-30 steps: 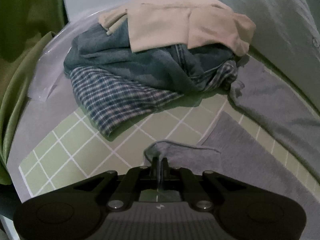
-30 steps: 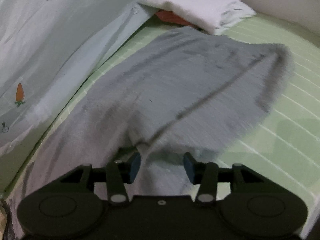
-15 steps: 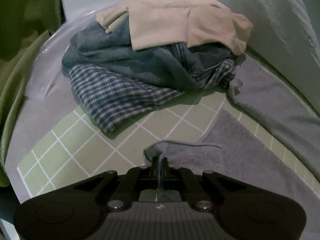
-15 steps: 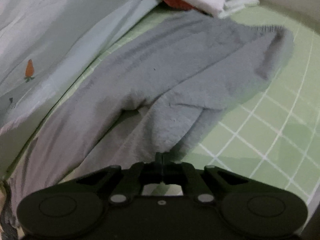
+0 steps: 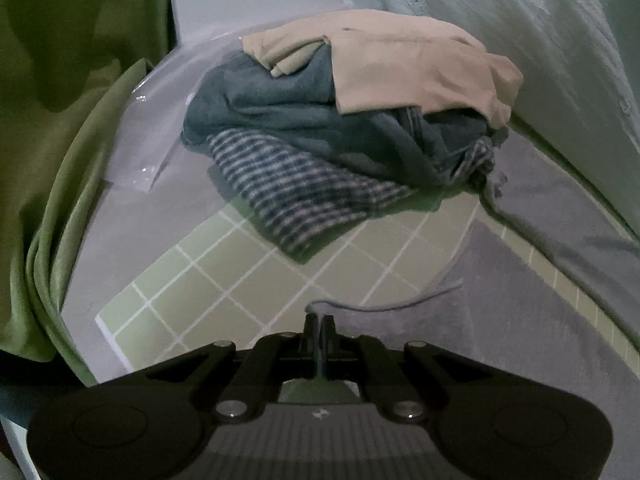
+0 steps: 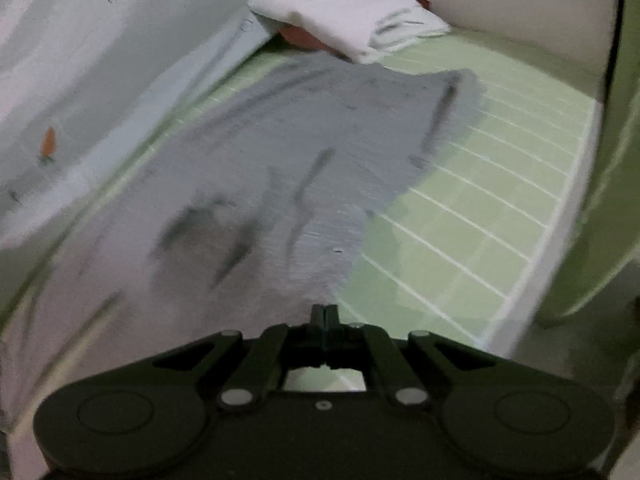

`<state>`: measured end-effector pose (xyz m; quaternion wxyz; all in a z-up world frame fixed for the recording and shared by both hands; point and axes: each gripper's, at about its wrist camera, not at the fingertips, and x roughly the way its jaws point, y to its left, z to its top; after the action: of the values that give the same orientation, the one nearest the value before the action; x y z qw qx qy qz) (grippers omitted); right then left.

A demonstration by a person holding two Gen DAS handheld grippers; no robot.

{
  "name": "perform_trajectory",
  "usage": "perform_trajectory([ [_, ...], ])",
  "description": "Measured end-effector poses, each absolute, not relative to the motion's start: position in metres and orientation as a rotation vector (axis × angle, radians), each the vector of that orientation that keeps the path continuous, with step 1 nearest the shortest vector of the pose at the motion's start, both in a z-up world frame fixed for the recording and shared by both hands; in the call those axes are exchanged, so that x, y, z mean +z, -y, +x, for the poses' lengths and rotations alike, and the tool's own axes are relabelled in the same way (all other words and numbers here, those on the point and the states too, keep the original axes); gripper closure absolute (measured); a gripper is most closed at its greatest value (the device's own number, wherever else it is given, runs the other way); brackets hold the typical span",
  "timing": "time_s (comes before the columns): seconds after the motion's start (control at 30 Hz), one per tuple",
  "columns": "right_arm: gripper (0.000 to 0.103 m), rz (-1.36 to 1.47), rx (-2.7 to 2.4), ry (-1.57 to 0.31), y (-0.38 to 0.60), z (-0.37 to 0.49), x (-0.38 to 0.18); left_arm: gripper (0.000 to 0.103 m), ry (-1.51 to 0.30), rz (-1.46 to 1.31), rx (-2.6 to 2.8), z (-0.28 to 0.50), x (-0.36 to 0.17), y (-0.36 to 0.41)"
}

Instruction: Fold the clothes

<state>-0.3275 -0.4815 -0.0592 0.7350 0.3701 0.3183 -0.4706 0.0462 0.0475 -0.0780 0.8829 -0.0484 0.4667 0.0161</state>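
Left view: the left tool (image 5: 319, 322) was clamped tight on the edge of the grey garment (image 5: 532, 312), down low over the green checked bed (image 5: 224, 280). Right view, blurry: the right tool (image 6: 325, 312) was pinched shut on that garment's (image 6: 320, 152) near edge, cloth spread ahead.

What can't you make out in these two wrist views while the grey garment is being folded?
- Right wrist view: the grey garment is smeared by motion blur, so its creases and seams are unreadable.
- Right wrist view: an orange-red item is mostly hidden under the white folded cloth.
- Left wrist view: the bottom of the clothes pile is covered by the beige piece.
- Left wrist view: the garment runs off the right edge.
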Motion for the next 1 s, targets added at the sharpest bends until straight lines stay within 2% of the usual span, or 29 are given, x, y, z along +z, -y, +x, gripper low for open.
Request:
perform_trajectory([
  [0.13, 0.103, 0.872, -1.054, -0.672, 0.477, -0.346, -0.060, 0.102, -0.959, -0.106, 0.035, 0.037, -0.074, -0.053],
  [0.4, 0.103, 0.789, -1.061, -0.489, 0.474, -0.361, 0.000, 0.102, -0.822, -0.169, 0.043, 0.032, -0.019, -0.063],
  [0.5, 0.103, 0.741, -1.067, -0.550, 0.482, -0.357, -0.006, 0.102, -0.822, -0.147, 0.042, 0.034, -0.019, -0.061],
  [0.67, 0.101, 0.825, -1.018, -0.628, 0.482, -0.349, -0.038, 0.101, -0.902, -0.137, 0.090, 0.032, -0.046, -0.069],
  [0.77, 0.088, 0.843, -0.998, -0.671, 0.480, -0.342, -0.051, 0.098, -0.905, -0.122, 0.075, 0.035, -0.045, -0.067],
  [0.83, 0.072, 0.848, -0.980, -0.684, 0.480, -0.342, -0.054, 0.075, -0.907, -0.111, 0.065, 0.038, -0.045, -0.066],
  [0.87, 0.066, 0.851, -0.974, -0.686, 0.481, -0.341, -0.055, 0.069, -0.909, -0.106, 0.060, 0.039, -0.045, -0.066],
  [0.93, 0.046, 0.842, -0.966, -0.699, 0.480, -0.337, -0.054, 0.049, -0.911, -0.095, 0.050, 0.041, -0.044, -0.064],
  [0.97, 0.039, 0.830, -0.957, -0.712, 0.479, -0.333, -0.054, 0.044, -0.912, -0.090, 0.045, 0.042, -0.044, -0.064],
  [1.0, 0.024, 0.816, -0.949, -0.725, 0.479, -0.330, -0.053, 0.040, -0.914, -0.078, 0.031, 0.045, -0.044, -0.060],
])
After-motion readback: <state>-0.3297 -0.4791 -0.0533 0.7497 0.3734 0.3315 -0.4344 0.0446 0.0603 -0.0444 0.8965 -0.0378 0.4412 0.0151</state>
